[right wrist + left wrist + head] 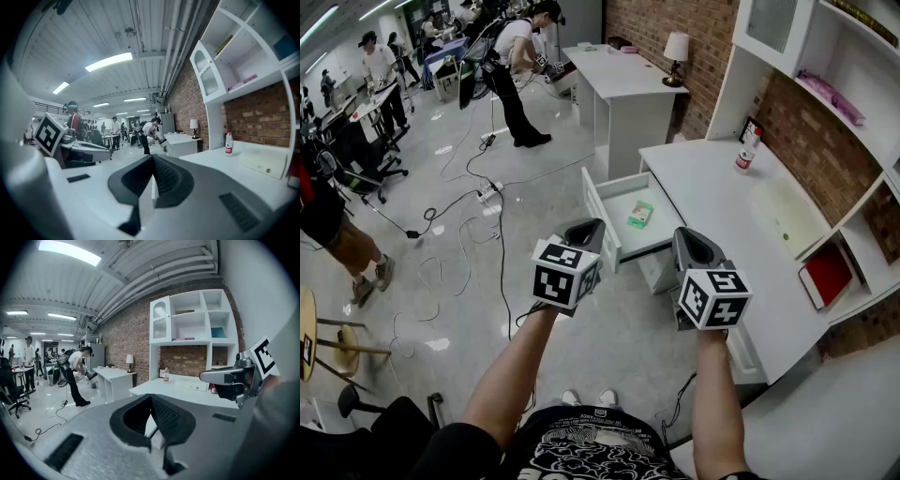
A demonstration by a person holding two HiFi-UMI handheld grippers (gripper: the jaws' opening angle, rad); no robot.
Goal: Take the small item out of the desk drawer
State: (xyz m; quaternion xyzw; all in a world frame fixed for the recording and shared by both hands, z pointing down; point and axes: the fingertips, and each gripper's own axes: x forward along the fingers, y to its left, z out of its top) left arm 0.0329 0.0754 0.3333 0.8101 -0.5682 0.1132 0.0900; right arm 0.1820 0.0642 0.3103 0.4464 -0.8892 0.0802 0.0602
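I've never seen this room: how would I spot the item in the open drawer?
Find the white desk by the brick wall. Its drawer stands pulled open. Inside lies a small green packet, the only thing in it.

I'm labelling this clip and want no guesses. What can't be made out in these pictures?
Small green item in the open drawer: head view, too small to identify; both gripper views hide it behind shut jaws.
Bottle label: head view, too small to read.
Desk front below the drawer: head view, partly covered by the right gripper.
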